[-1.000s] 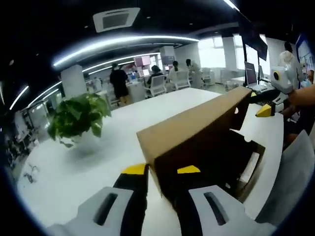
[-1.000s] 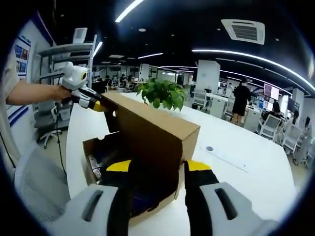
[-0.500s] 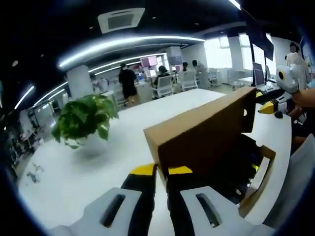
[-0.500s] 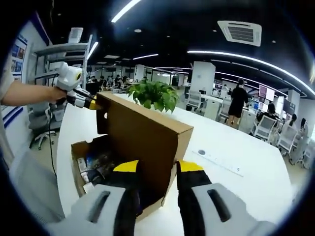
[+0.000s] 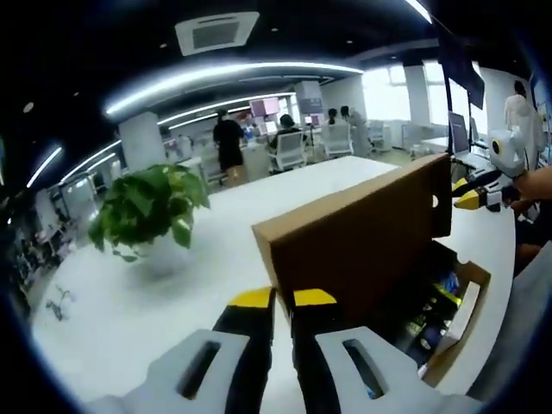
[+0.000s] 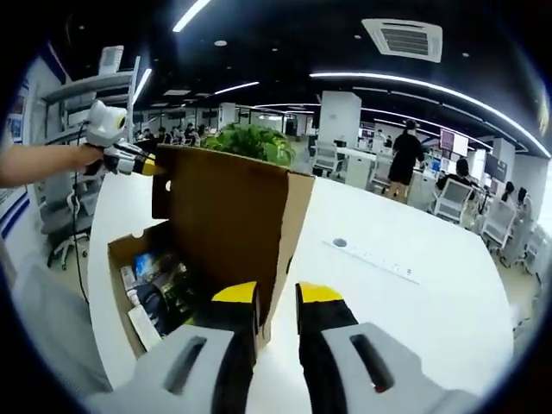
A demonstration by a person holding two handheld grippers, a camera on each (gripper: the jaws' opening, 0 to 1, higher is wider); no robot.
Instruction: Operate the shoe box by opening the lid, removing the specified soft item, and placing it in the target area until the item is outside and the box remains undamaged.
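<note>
In the left gripper view we find the left gripper [image 5: 283, 298] low in the frame, its yellow-tipped jaws drawn close together and pinching the lower corner of the raised cardboard lid [image 5: 362, 233]. The lid stands upright on its hinge edge above the shoe box [image 5: 461, 323], which lies open on the white tabletop [image 5: 155, 302]. Inside the box we see dark and colourful contents [image 5: 431, 306]; we cannot tell which of them is the soft item. At the far end of the lid the right gripper [image 5: 470, 199] sits at the lid's upper corner, held by a person's hand [image 5: 535, 183]. A potted plant [image 5: 147, 207] stands on the tabletop, well apart from the box. People and office chairs occupy the background.

In the right gripper view we note the right gripper [image 6: 276, 295] with its jaws narrow, closed on the near vertical edge of the upright lid [image 6: 228, 220]. The open shoe box [image 6: 129, 293] lies beside the lid on the tabletop [image 6: 405, 302], holding mixed dark and printed contents [image 6: 159, 280]. The left gripper [image 6: 148, 164] meets the lid's far upper corner, gripped by a hand [image 6: 90, 155]. The plant's leaves [image 6: 254, 140] rise behind the lid's top edge. A white strip [image 6: 371, 259] lies flat on the tabletop, apart from the box.
</note>
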